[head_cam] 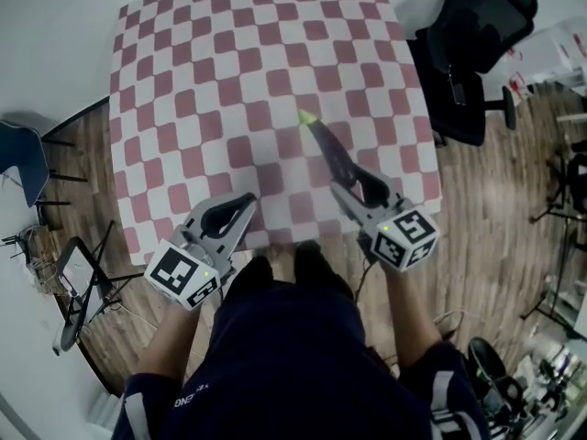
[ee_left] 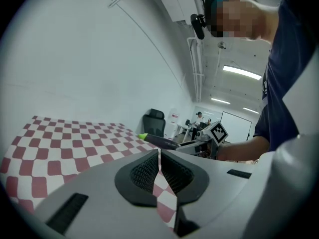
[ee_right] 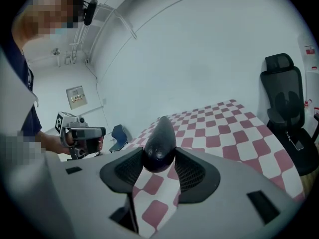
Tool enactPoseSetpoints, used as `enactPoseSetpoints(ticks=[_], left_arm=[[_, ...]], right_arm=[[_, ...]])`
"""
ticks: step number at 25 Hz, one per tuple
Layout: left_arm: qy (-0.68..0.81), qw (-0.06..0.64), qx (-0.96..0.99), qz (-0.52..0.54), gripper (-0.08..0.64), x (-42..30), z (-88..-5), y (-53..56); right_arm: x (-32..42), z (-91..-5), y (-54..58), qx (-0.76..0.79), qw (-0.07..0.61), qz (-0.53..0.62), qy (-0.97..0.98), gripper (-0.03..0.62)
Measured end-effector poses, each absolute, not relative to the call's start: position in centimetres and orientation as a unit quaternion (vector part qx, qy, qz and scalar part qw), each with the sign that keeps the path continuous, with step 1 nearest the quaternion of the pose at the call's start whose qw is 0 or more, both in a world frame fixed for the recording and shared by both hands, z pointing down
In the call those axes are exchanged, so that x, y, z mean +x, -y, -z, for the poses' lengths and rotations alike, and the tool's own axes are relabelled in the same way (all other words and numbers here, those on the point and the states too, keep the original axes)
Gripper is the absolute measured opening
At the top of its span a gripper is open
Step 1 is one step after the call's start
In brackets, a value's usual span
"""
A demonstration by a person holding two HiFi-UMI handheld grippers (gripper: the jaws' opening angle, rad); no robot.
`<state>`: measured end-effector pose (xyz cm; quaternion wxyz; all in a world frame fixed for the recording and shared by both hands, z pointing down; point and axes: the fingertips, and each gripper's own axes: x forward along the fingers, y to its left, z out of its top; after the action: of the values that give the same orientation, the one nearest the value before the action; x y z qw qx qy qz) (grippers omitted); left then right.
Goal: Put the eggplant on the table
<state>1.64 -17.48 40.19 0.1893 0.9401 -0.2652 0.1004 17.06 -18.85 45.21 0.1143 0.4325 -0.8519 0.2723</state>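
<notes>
A dark purple eggplant [head_cam: 326, 148] with a green stem end juts forward over the near right part of the table [head_cam: 202, 62], which has a red and white checked cloth. My right gripper [head_cam: 344, 180] is shut on its rear end; in the right gripper view the eggplant [ee_right: 159, 144] sits pinched between both pads above the cloth. My left gripper [head_cam: 248, 202] hovers over the table's near edge at the left, shut with nothing in it [ee_left: 159, 156]. From the left gripper view the eggplant [ee_left: 160, 141] shows off to the right, held above the cloth.
A black office chair [head_cam: 472, 44] stands by the table's right side. A blue chair [head_cam: 23, 159] and a stand with cables [head_cam: 78, 282] are on the wooden floor at the left. The person's legs are close to the table's near edge.
</notes>
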Motion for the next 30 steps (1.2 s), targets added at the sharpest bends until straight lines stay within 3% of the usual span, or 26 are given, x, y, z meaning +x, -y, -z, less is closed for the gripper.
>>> enactPoseSetpoints(ticks=[19, 30], left_arm=[[0.33, 0.242, 0.901, -0.141, 0.037, 7.5, -45.9, 19.7], [0.34, 0.258, 0.892, -0.146, 0.037, 7.6, -47.4, 19.9]], right_arm=[[25.4, -58.7, 27.5, 0.405, 0.224, -0.266, 0.845, 0.21], [25.6, -63.3, 26.9, 0.387, 0.281, -0.258, 0.84, 0.21]])
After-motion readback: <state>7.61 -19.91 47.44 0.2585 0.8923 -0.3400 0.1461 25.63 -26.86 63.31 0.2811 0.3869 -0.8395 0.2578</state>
